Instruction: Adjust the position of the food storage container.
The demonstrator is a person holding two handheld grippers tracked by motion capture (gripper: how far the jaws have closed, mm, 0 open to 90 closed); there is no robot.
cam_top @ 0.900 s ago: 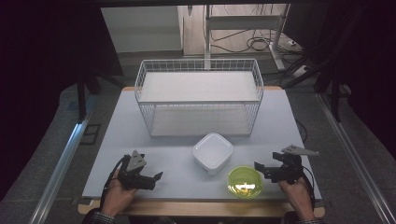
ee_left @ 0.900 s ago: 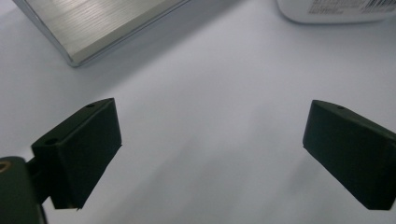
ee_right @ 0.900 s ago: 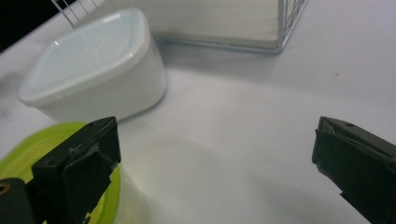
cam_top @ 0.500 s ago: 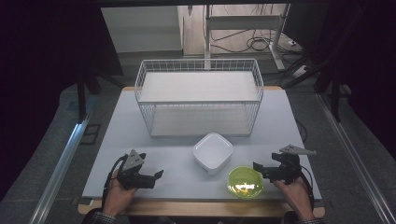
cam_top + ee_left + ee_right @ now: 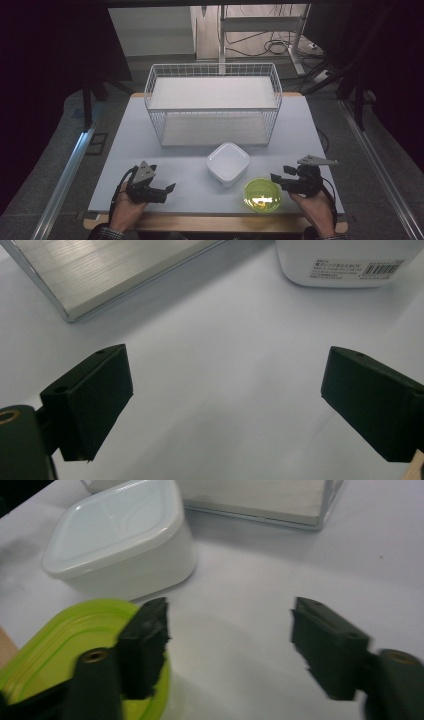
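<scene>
A person holds a black gripper in each hand at the table's near edge. My left gripper [image 5: 170, 189] rests at the near left and points right; its jaws stand wide apart over bare table [image 5: 225, 395]. At the near right, my right gripper [image 5: 274, 178] points left, open, with nothing between its jaws [image 5: 230, 630]. Its left jaw hangs just above the rim of a round yellow-green container [image 5: 262, 195] [image 5: 60, 645]. A square white lidded container [image 5: 228, 162] [image 5: 120, 540] [image 5: 345, 262] sits on the table between the two grippers, slightly farther back.
A large white wire basket [image 5: 212, 65] stands across the back half of the white table [image 5: 125, 145]; its base edge [image 5: 115, 270] [image 5: 260, 500] lies ahead of both grippers. Dark floor and metal rails surround the table.
</scene>
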